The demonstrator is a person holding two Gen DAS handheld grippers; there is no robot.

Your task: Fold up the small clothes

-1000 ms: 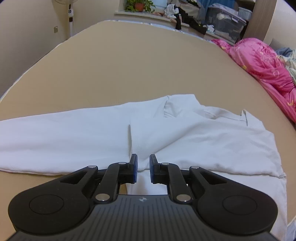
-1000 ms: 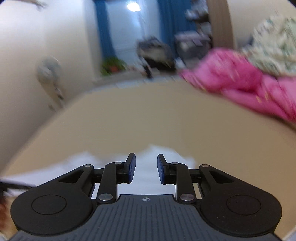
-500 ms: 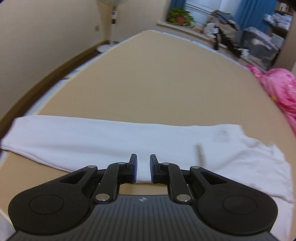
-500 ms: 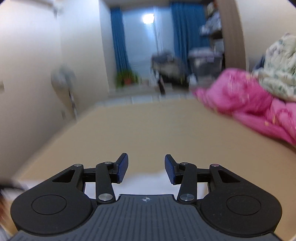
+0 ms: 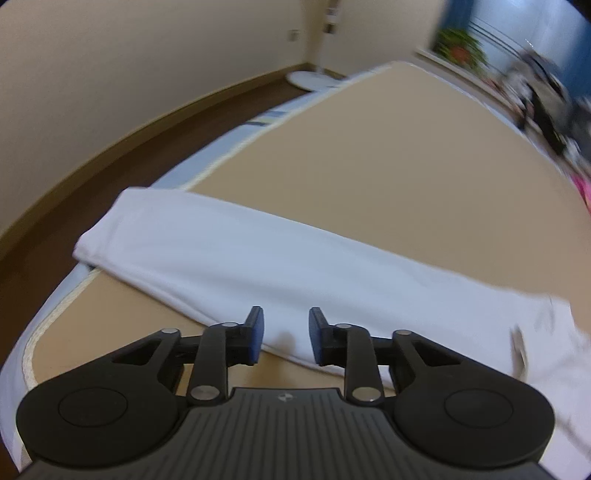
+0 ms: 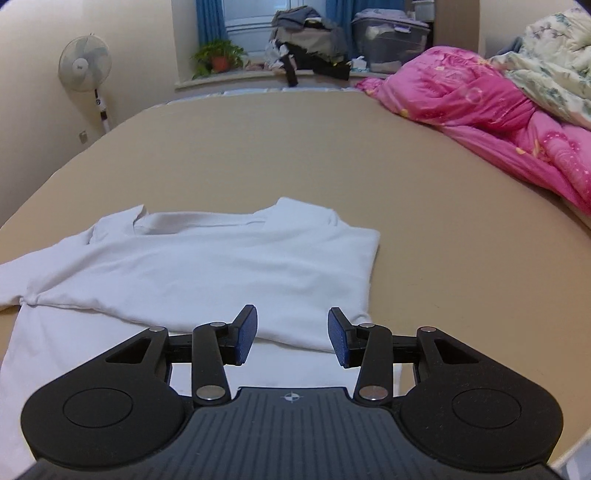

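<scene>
The shirt (image 6: 221, 266) is plain white on a tan bed (image 6: 369, 147). The quilt (image 6: 480, 110) is bright pink with small yellow marks, beside a pale floral blanket (image 6: 554, 62) (cream with greenish sprigs). Curtains (image 6: 207, 22) are blue. The fan (image 6: 85, 70) is white. Both grippers are black, their fingers (image 5: 256, 334) faced with blue pads.
</scene>
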